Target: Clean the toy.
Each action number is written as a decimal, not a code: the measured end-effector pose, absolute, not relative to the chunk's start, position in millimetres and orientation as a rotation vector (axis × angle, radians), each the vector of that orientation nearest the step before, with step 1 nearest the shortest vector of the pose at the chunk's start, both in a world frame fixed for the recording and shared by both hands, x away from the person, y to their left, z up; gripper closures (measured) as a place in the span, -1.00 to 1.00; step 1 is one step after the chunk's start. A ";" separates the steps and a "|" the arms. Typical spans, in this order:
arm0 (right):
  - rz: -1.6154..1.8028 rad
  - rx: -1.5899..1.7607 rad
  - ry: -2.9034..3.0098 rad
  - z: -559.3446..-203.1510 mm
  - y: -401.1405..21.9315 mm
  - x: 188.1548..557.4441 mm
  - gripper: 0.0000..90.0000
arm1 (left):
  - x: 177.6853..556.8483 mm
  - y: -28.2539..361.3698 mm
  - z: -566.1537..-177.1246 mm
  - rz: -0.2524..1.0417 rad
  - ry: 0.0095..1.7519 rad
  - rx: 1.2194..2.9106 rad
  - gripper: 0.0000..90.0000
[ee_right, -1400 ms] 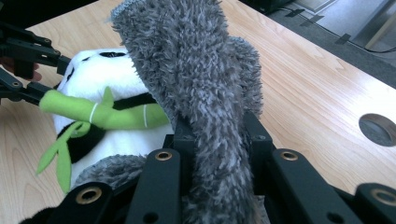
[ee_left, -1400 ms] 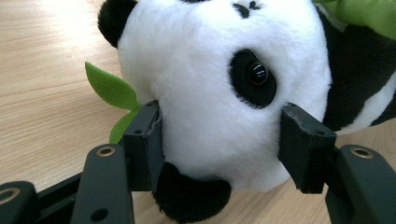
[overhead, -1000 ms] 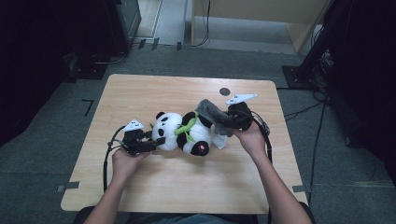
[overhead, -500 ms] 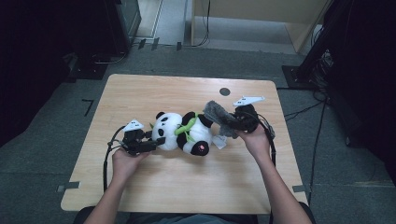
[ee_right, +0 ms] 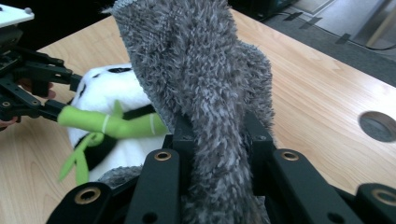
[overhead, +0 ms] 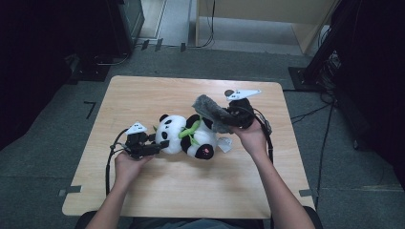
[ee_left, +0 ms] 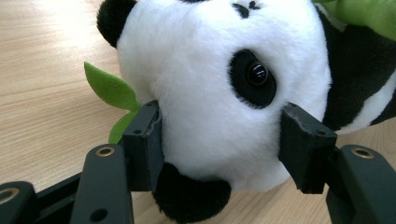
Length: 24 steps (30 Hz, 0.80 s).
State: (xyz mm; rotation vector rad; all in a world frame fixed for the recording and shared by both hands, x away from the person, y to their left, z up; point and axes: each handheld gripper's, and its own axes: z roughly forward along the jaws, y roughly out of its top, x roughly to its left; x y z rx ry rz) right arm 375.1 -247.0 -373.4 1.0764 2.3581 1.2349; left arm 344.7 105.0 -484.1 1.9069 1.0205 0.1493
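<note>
Panda plush (overhead: 188, 136): soft toy in short white and black pile, rounded head and body, glossy black bead eye (ee_left: 257, 73) set in a black patch, black ear at each side of the head. Lies on its side at the middle of the table, head toward the person's left. A green felt bamboo stalk (ee_right: 112, 123) with pale bands crosses its chest; flat green felt leaves (ee_left: 109, 88) stick out beside the head.

Grey cloth (overhead: 210, 110): shaggy, long-piled fabric, bunched and folded, raised above the panda's body at its right end.

Table (overhead: 143, 93): pale wood-grain top, rectangular with rounded corners, a round cable hole (ee_right: 379, 125) near the far right edge. It stands on grey carpet with tape marks; dark equipment and cables lie around it, and a light wooden cabinet stands behind.

Left gripper (overhead: 153, 148): held low and level at the table's left, its jaws partly spread and pressing on either side of the panda's head.

Right gripper (overhead: 228, 119): lifted clear of the table top, pointing toward the panda, jaws drawn close together and pinching the grey cloth, which stands up between them.
</note>
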 end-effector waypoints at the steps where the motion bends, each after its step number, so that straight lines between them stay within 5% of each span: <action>1: 1.233 1.069 2.366 -373.7 -243.3 375.8 0.62 | 344.7 105.1 -484.2 0.150 1.020 1.907 -0.15; 24: 1.146 1.157 2.393 -410.5 -268.7 370.3 0.61 | 344.5 105.2 -485.2 0.149 1.021 1.895 -0.17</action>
